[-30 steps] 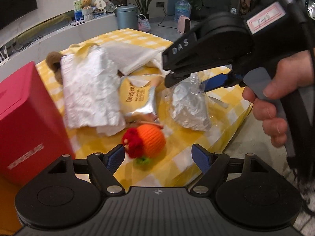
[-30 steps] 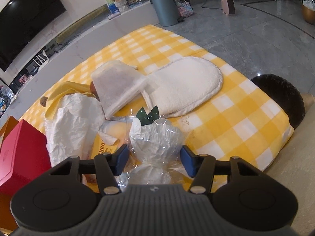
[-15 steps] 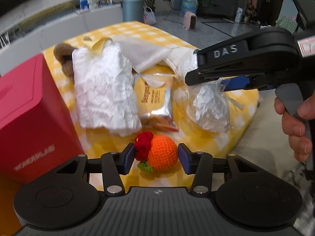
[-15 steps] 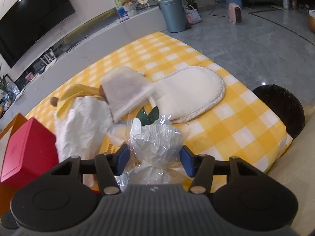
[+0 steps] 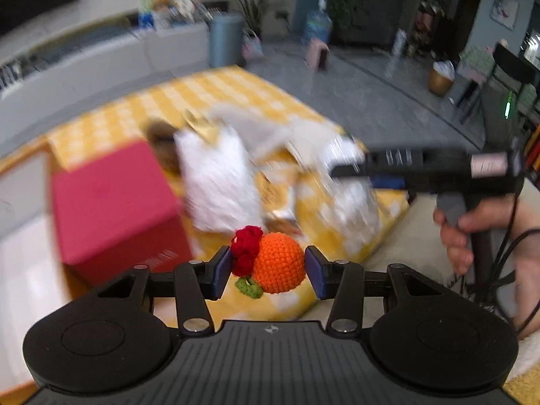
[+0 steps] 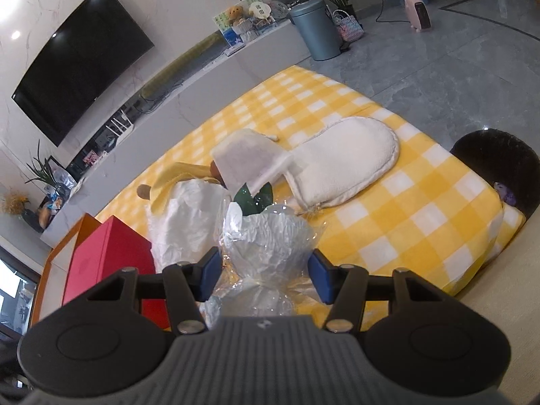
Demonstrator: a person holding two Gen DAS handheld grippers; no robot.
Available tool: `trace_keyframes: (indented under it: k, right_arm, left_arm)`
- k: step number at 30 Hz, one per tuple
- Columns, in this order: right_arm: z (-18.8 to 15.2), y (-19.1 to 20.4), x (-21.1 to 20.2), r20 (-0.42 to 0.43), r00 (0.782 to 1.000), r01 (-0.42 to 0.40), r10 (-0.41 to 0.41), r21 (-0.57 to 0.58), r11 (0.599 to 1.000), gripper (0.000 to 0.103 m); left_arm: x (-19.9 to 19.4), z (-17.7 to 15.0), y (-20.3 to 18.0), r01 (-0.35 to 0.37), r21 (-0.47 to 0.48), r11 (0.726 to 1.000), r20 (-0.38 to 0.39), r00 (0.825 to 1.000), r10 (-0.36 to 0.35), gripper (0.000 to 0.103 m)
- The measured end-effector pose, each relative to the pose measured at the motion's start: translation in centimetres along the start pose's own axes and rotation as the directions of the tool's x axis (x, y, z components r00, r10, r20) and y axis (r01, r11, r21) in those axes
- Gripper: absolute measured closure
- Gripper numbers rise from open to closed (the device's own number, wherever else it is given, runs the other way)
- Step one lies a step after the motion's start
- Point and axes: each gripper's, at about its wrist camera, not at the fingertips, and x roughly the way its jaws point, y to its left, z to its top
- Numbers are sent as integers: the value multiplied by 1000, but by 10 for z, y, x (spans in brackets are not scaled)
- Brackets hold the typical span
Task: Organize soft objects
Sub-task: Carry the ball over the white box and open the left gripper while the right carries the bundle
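Note:
An orange crochet ball (image 5: 278, 263) with a red flower and a green leaf hangs above the yellow checked cloth (image 5: 135, 118), held in my left gripper (image 5: 268, 271), whose blue pads press on both its sides. My right gripper (image 6: 265, 275) is shut on a crinkled clear plastic bundle (image 6: 266, 236) with dark green leaves at its top, lifted off the cloth (image 6: 422, 222). In the left wrist view the right gripper's black body (image 5: 425, 165) and a hand (image 5: 472, 233) show at the right, over the same bundle.
A red box (image 5: 111, 202) stands at the cloth's left edge. A white crinkled bag (image 6: 182, 216), a plush toy (image 6: 179, 177), a folded white cloth (image 6: 246, 158) and a cream fleece mat (image 6: 344, 158) lie on the cloth. A dark round stool (image 6: 496, 165) sits at the right.
My left gripper closed on the crochet ball and lifted it off the cloth. The right gripper rose a little with the plastic bundle still in it.

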Motion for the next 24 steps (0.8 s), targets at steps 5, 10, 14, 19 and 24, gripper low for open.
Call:
trace_keyframes:
  k: [5, 10, 14, 19, 24]
  right_arm:
    - [-1, 7, -4, 28, 999, -17, 18, -31, 999, 47]
    - [-5, 23, -8, 47, 998, -32, 37, -94, 995, 47]
    - [-9, 47, -25, 89, 988, -118, 124, -68, 991, 47]
    - [-20, 126, -45, 136, 936, -295, 324, -199, 935, 47]
    - [-41, 212, -19, 76, 895, -408, 440, -258, 876, 51]
  left_arm:
    - [-63, 0, 36, -140, -52, 989, 130, 981, 146, 49]
    - [-92, -22, 84, -310, -166, 936, 147, 931, 334, 49]
    - [-91, -44, 122, -358, -233, 904, 98, 916, 388, 49]
    - [-64, -54, 139, -454, -219, 863, 30, 881, 471, 49]
    - [-53, -73, 144, -473, -168, 865, 5, 877, 481, 49]
